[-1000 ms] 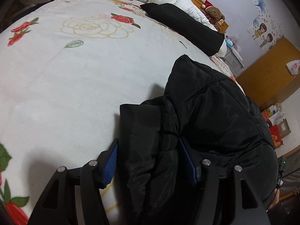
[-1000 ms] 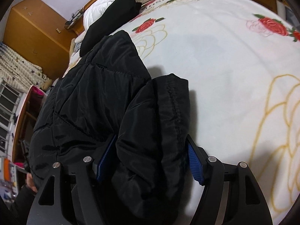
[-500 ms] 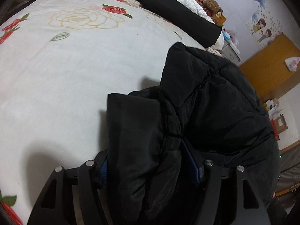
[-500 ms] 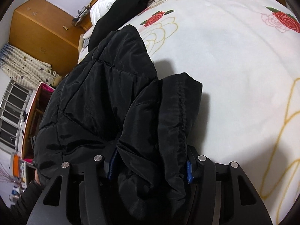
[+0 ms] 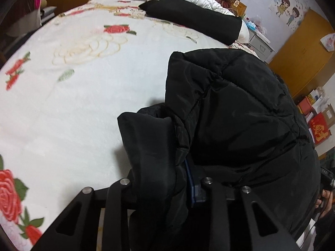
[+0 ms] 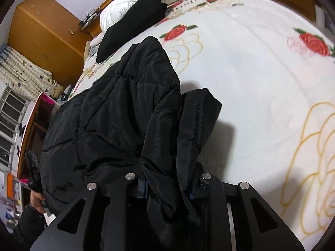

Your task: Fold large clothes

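Broadly, bed: wide, covered by a plush white blanket printed with red roses and gold outline blooms; soft, slightly yielding under load.
Jacket: black quilted puffer, smooth and faintly glossy shell, stitched into puffy panels; lying on the bed's near side, bulk spread toward the edge, one thick fold bunched up toward both cameras.
Pillow: long, black, at the head of the bed beside white bedding; well apart from the jacket.
Left gripper: closed narrow on a fat roll of the jacket's edge, blue pad just visible against the cloth.
Right gripper: likewise clamped on a gathered fold of jacket, fabric spilling over both fingers.
Risk, slippage: slick shell plus springy filling, likely to slide out of the pads if pulled fast or unevenly.
Risk, bad fold: bunched grip holding several layers, so probably a lumpy, skewed crease unless both sides lifted level.
Risk, rebound: trapped air in the padding, apt to spring the fold open once released.
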